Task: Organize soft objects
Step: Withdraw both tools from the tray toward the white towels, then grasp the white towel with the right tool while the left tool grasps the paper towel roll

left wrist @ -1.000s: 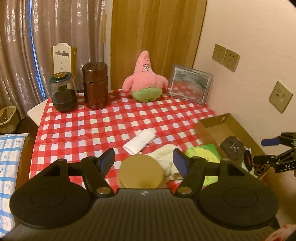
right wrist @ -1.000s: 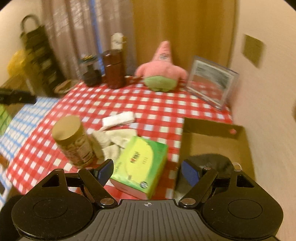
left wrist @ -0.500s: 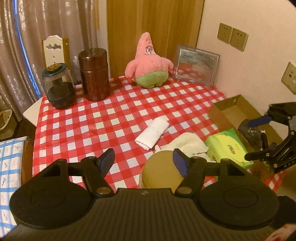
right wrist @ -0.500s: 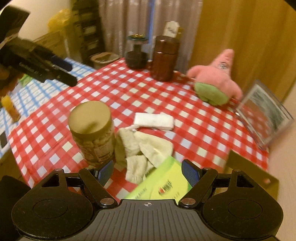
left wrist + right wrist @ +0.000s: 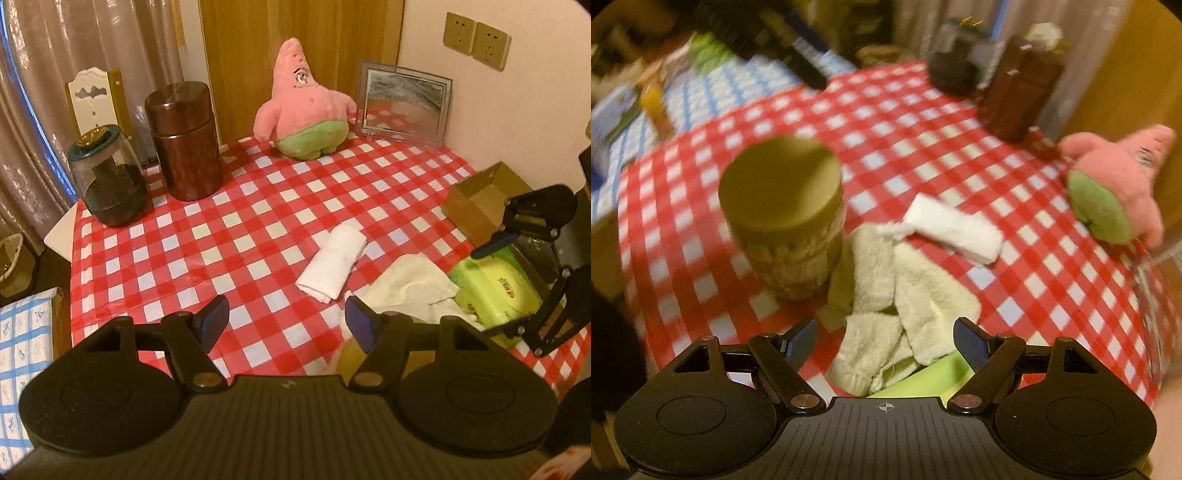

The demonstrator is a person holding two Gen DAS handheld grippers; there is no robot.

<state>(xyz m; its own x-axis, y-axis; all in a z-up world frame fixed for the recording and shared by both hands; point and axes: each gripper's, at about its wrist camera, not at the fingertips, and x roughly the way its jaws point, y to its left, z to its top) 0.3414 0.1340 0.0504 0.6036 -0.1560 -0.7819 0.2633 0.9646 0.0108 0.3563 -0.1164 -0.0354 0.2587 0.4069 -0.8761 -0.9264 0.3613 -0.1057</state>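
Step in hand, as judged: approach to the first soft item; neither claw carries anything. The right claw [image 5: 884, 341] stands wide, its jaws spread to either side of the crumpled cream terry cloth [image 5: 905, 291], which lies on the red-and-white checked surface [image 5: 923, 147] directly ahead of and partly below the fingertips; whether the pads touch the fabric cannot be told, the view being blurred. The cloth rests just beside the clear jar with tan lid [image 5: 785, 214] on its left and overlaps the green tissue pack [image 5: 923, 380] at its near edge; the rolled white towel [image 5: 955, 230] lies just beyond it.

The left claw [image 5: 287, 323] is also wide and empty, hovering above bare surface; the rolled white towel [image 5: 332, 267] lies ahead and slightly right of its fingertips, apart from them; the pink star-shaped plush toy [image 5: 306, 118] sits upright at the far edge, well apart; the open brown cardboard box [image 5: 476, 199] stands at the right edge, a probable destination.

Next move, as judged: lower the right claw over the cream cloth and close on a thick fold, clear of the jar and the tissue pack; limp fabric may trail or snag on either.
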